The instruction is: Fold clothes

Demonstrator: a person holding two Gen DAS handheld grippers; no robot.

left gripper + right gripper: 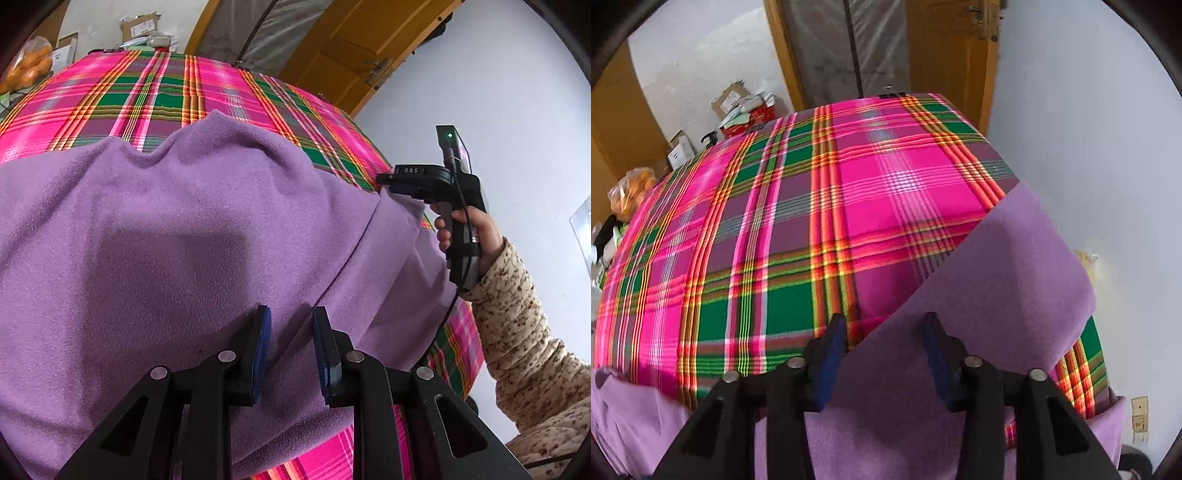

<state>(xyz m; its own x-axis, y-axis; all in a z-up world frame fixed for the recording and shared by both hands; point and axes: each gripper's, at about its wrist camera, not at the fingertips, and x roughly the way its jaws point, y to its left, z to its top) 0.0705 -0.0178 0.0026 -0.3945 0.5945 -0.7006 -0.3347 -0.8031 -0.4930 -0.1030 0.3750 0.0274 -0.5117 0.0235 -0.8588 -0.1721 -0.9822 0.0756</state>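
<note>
The left gripper (290,328) is a black linkage frame with triangular cut-outs in its outer arms and round silver pivot pins at the joints. Its two fingers (263,332) carry ribbed blue pads on their inner faces. The right gripper (886,332) is built the same way from its own camera: black arms, silver pins, blue pads. From the left wrist view, the right gripper's body shows white letters "DAS", a small green light (449,135) on its upright black housing, and a thin black cable (466,229) running down past the grey-and-black handle. The person's sleeve (517,310) is cream, quilted, speckled with small brown flowers.
</note>
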